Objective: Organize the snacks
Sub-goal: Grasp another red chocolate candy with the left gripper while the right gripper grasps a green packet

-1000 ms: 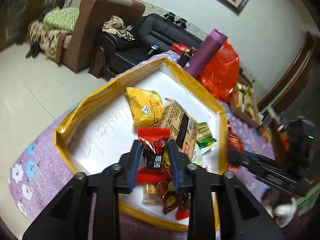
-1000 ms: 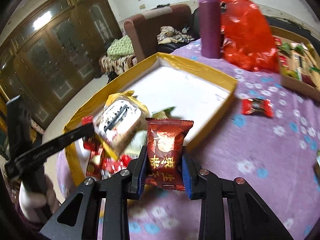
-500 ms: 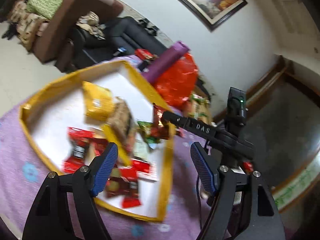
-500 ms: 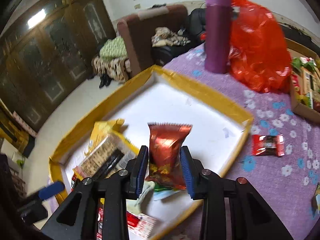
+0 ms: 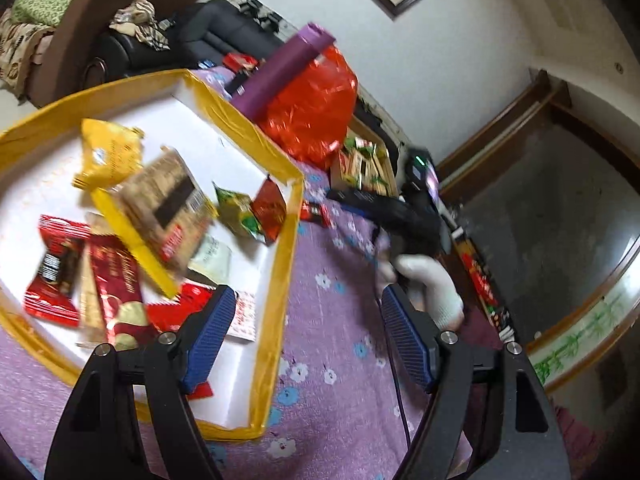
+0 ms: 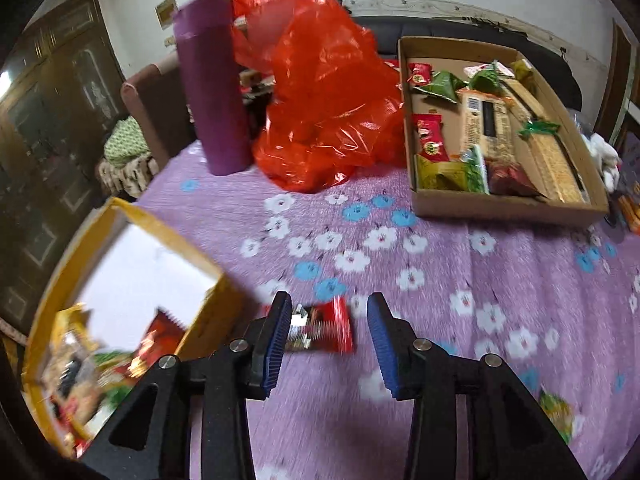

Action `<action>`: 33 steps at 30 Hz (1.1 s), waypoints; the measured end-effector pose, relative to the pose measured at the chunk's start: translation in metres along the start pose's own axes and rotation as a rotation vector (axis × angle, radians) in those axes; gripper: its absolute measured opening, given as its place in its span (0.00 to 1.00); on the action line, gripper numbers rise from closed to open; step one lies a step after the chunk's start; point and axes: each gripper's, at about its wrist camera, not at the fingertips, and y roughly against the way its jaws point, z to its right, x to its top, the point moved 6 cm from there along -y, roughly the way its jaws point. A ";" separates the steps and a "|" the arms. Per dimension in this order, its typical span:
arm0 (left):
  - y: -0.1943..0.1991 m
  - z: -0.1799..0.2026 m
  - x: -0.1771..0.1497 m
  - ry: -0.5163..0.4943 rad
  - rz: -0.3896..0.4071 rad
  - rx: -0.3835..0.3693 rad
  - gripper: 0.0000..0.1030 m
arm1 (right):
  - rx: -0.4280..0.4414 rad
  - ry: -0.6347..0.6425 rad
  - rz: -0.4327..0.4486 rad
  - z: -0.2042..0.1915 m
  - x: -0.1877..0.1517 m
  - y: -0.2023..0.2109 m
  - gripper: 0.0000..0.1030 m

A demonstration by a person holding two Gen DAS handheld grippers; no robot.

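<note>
Now, my right tool (image 6: 328,340) spread, jaws just been opening, nothing pinched; loose red snack packet (image 6: 324,330) lies on cloth between pads, untouched. My plan: drop straight, centre packet, squeeze its short sides, avoid dragging cloth. Left tool (image 5: 304,336) spread wide, empty, just opened. Yellow-rimmed box (image 5: 288,240) at 9 o'clock holds sorted snacks. Purple flowered worktop (image 6: 440,280); cardboard tray (image 6: 500,204) at 1 o'clock, red bag (image 6: 320,92), purple cylinder (image 6: 212,100) at 11. Living room, sofa behind.
</note>
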 end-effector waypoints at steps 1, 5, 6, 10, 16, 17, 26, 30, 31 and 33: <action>-0.002 0.003 -0.002 -0.006 -0.007 0.002 0.73 | -0.011 0.009 -0.001 -0.002 0.004 -0.008 0.41; -0.006 0.011 -0.005 -0.024 -0.022 0.006 0.73 | -0.050 0.028 -0.040 -0.008 0.009 -0.039 0.37; -0.007 0.011 -0.005 -0.028 -0.024 0.009 0.73 | -0.048 0.042 -0.060 -0.010 0.007 -0.044 0.34; -0.009 0.011 -0.007 -0.030 -0.035 0.010 0.73 | -0.079 0.169 -0.078 -0.017 -0.016 -0.033 0.22; -0.013 0.018 -0.012 -0.044 -0.051 0.005 0.73 | 0.034 0.242 -0.177 0.001 -0.089 0.024 0.24; -0.014 0.020 -0.014 -0.049 -0.057 0.004 0.73 | 0.075 0.218 -0.193 0.010 -0.100 0.036 0.24; -0.042 0.057 -0.037 -0.141 -0.150 0.032 0.73 | 0.040 -0.183 0.035 0.158 -0.100 0.122 0.52; -0.057 0.075 -0.051 -0.197 -0.202 0.069 0.73 | 0.054 -0.221 0.043 0.177 -0.097 0.105 0.56; -0.059 0.078 -0.053 -0.208 -0.209 0.076 0.73 | 0.055 -0.214 0.042 0.176 -0.095 0.099 0.56; -0.063 0.085 -0.058 -0.239 -0.224 0.100 0.73 | 0.051 -0.190 0.035 0.173 -0.092 0.086 0.58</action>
